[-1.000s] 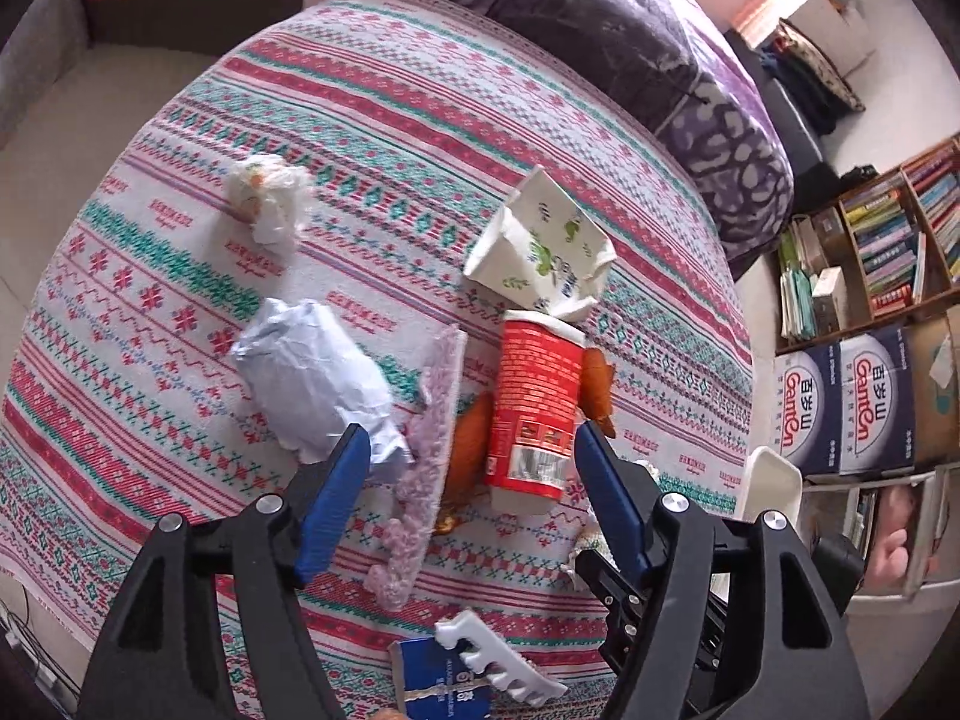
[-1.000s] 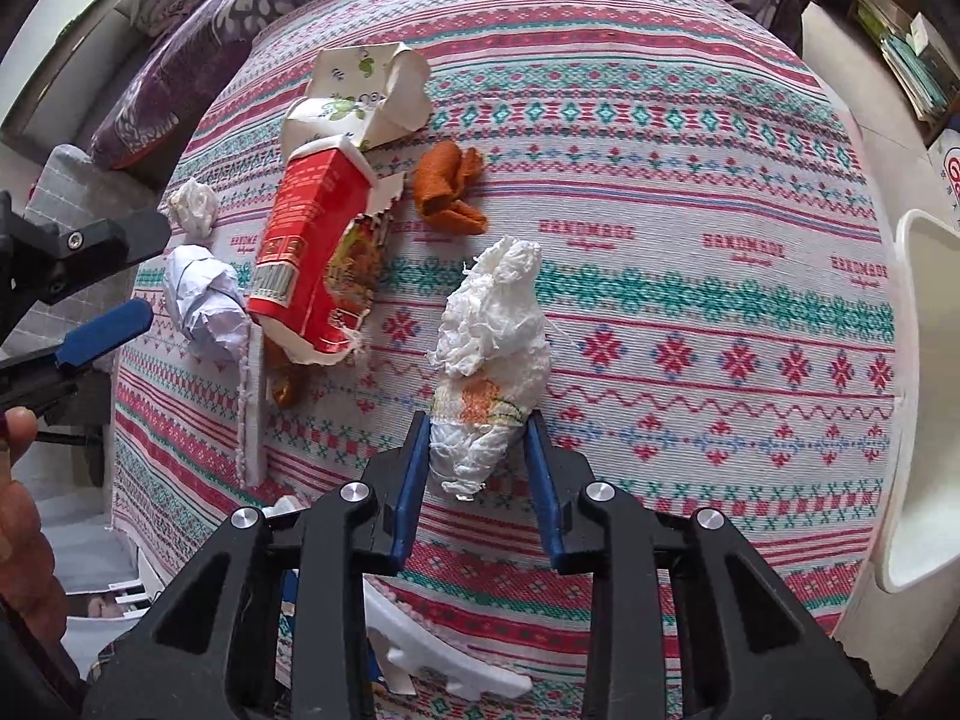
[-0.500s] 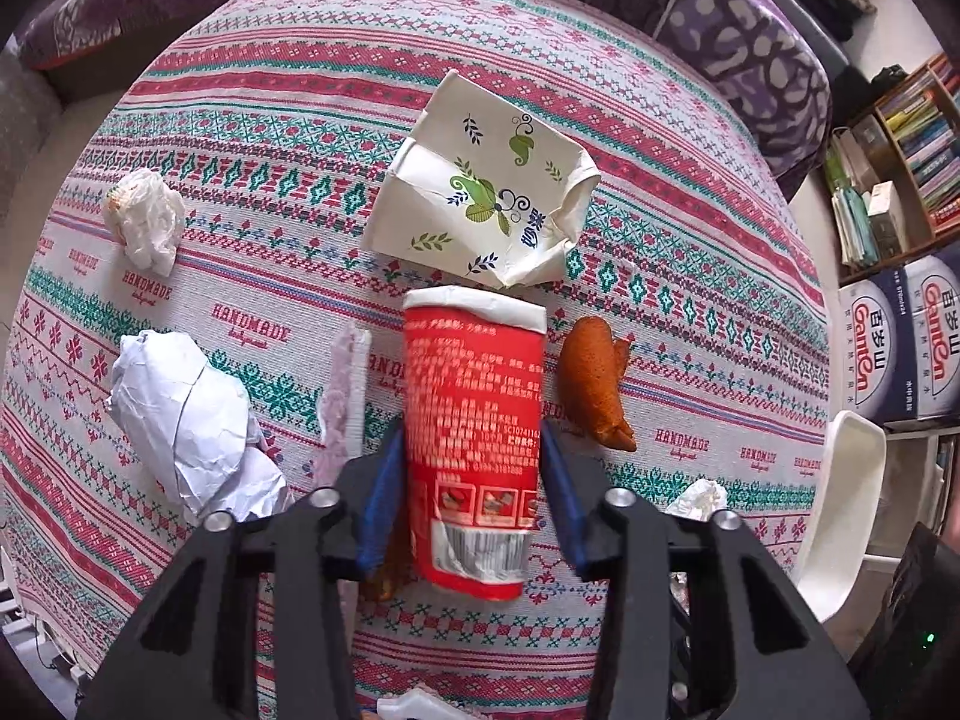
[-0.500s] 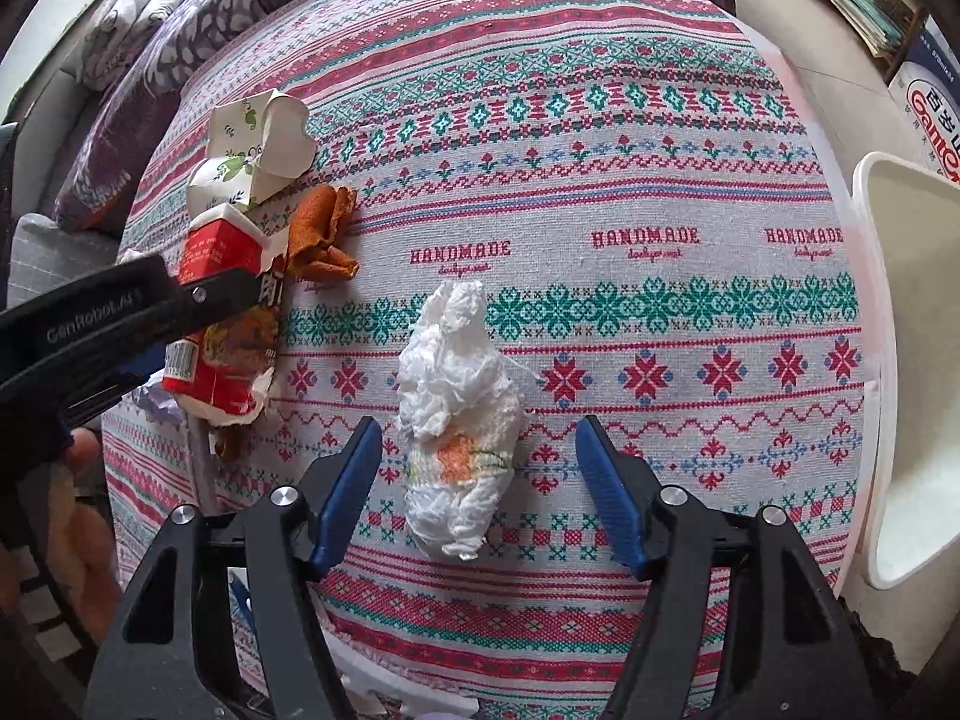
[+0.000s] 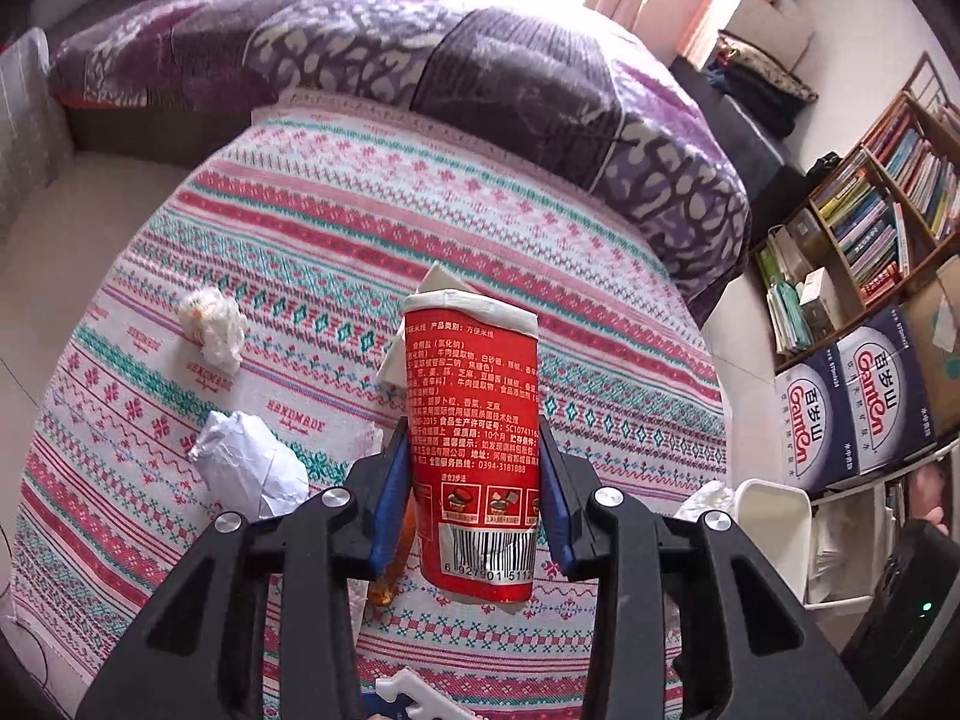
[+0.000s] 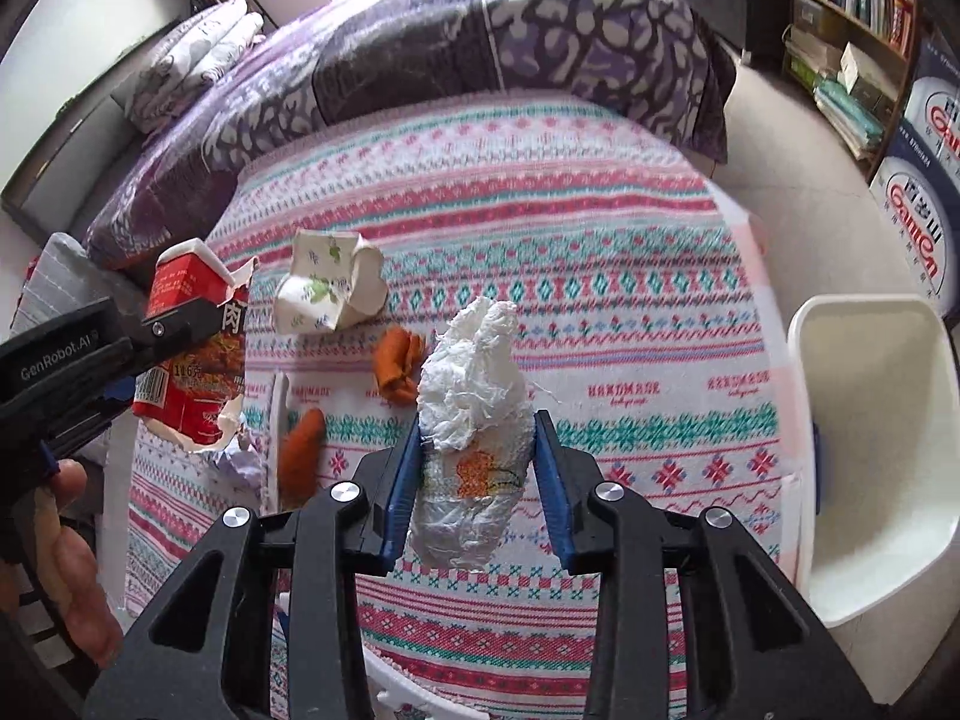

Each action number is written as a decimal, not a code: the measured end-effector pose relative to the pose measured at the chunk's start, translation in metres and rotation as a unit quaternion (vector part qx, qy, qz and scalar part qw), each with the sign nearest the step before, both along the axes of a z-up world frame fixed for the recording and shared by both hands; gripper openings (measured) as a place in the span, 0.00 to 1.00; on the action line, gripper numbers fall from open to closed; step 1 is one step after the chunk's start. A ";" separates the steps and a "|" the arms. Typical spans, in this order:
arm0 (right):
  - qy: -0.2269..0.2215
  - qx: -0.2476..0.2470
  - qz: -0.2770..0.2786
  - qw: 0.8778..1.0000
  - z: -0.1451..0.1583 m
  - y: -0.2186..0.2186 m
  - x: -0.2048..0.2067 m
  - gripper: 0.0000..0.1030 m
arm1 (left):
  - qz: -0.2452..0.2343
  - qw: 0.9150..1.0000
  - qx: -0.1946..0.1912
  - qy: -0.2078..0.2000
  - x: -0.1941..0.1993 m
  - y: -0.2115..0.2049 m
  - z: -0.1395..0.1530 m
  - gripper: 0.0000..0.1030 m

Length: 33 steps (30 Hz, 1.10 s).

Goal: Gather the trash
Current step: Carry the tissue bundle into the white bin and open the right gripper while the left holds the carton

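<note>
The left claw (image 5: 474, 498) clamps the red noodle cup (image 5: 471, 438), the right claw (image 6: 474, 480), just narrowed, clamps the tissue wad (image 6: 474, 420), both above the patterned counter (image 6: 630, 300), near the white bin (image 6: 876, 450).

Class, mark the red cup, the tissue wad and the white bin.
red cup (image 5: 471, 420), left wrist view, printed side wall.
tissue wad (image 6: 474, 384), right wrist view, crumpled upper part.
white bin (image 6: 864, 324), right wrist view, far rim.

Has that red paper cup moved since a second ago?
Yes. The red cup lay on the patterned tablecloth; now the left gripper, its jaws having just closed, holds it lifted off the cloth.
</note>
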State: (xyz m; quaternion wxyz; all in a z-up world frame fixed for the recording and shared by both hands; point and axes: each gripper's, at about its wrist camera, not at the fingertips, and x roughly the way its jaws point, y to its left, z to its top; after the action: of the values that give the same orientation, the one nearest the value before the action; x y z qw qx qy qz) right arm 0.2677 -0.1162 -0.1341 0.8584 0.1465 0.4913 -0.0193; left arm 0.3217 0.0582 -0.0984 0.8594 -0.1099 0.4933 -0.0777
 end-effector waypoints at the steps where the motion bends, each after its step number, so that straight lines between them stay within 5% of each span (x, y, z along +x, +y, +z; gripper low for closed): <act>1: -0.017 -0.013 -0.005 1.000 0.007 -0.003 -0.003 0.33 | 0.002 1.000 0.009 -0.019 -0.006 -0.002 0.007 0.37; 9: -0.112 -0.079 -0.052 0.989 0.052 -0.029 -0.017 0.33 | 0.022 0.991 0.063 -0.119 -0.039 -0.022 0.036 0.37; 17: -0.146 -0.140 -0.098 0.974 0.066 -0.053 -0.037 0.34 | 0.021 0.982 0.088 -0.166 -0.056 -0.048 0.048 0.37; 33: -0.086 -0.140 -0.208 0.964 0.062 -0.149 -0.064 0.34 | -0.033 0.982 0.085 -0.166 -0.070 -0.119 0.047 0.37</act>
State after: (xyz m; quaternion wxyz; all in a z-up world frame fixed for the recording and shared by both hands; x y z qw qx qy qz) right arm 0.2035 -0.2649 -0.0720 0.8864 0.1246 0.3666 -0.2538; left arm 0.2517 -0.0605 -0.0515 0.9324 -0.0057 0.3521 -0.0811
